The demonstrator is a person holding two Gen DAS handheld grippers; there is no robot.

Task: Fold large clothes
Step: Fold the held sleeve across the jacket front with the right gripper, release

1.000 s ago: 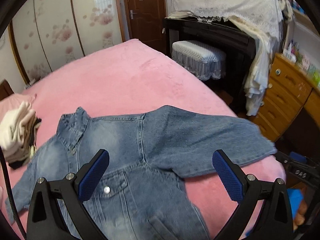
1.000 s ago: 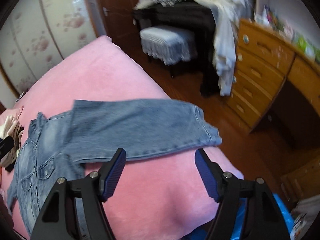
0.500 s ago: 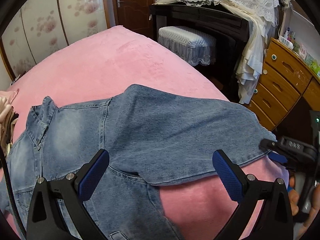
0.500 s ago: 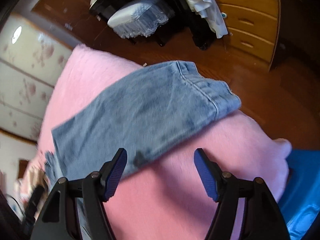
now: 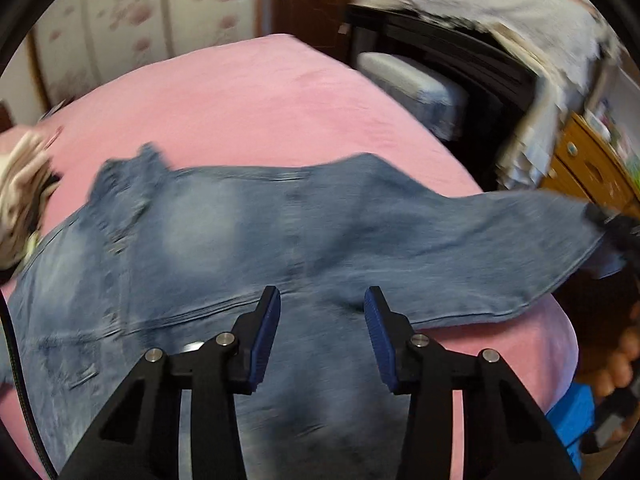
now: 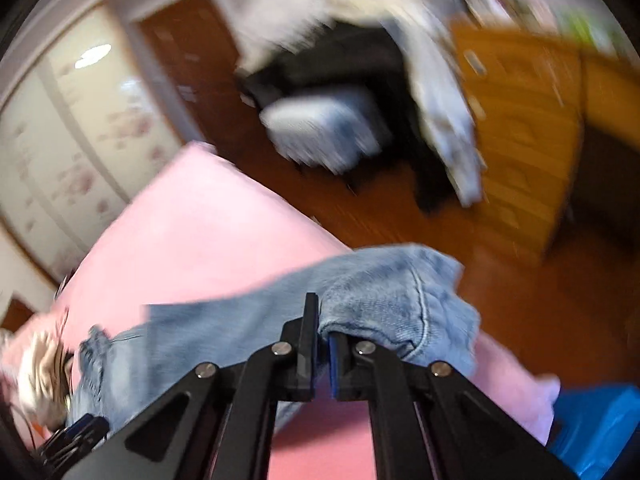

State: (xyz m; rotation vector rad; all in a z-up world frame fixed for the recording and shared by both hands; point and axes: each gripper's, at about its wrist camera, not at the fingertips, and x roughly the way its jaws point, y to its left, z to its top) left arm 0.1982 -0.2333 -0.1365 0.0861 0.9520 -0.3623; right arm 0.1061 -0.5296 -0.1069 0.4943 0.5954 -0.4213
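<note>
A blue denim jacket (image 5: 248, 236) lies spread on the pink bed (image 5: 240, 96), its collar at the left and one sleeve stretched to the right. My left gripper (image 5: 320, 312) hovers over the jacket near the armpit seam, jaws partly open with nothing between them. My right gripper (image 6: 322, 340) is shut on the sleeve cuff (image 6: 400, 304) and holds it lifted at the bed's right edge. In the left wrist view the right gripper (image 5: 612, 224) shows at the sleeve's end.
A pile of light clothes (image 5: 20, 192) lies at the bed's left. A covered stool (image 5: 412, 84), a dark piano with white lace cloth (image 5: 500, 24) and a wooden dresser (image 5: 592, 168) stand to the right. Wooden floor (image 6: 500, 280) lies beyond the bed edge.
My right gripper has closed on the sleeve cuff and lifted it. My left gripper has narrowed its jaws and moved closer over the jacket.
</note>
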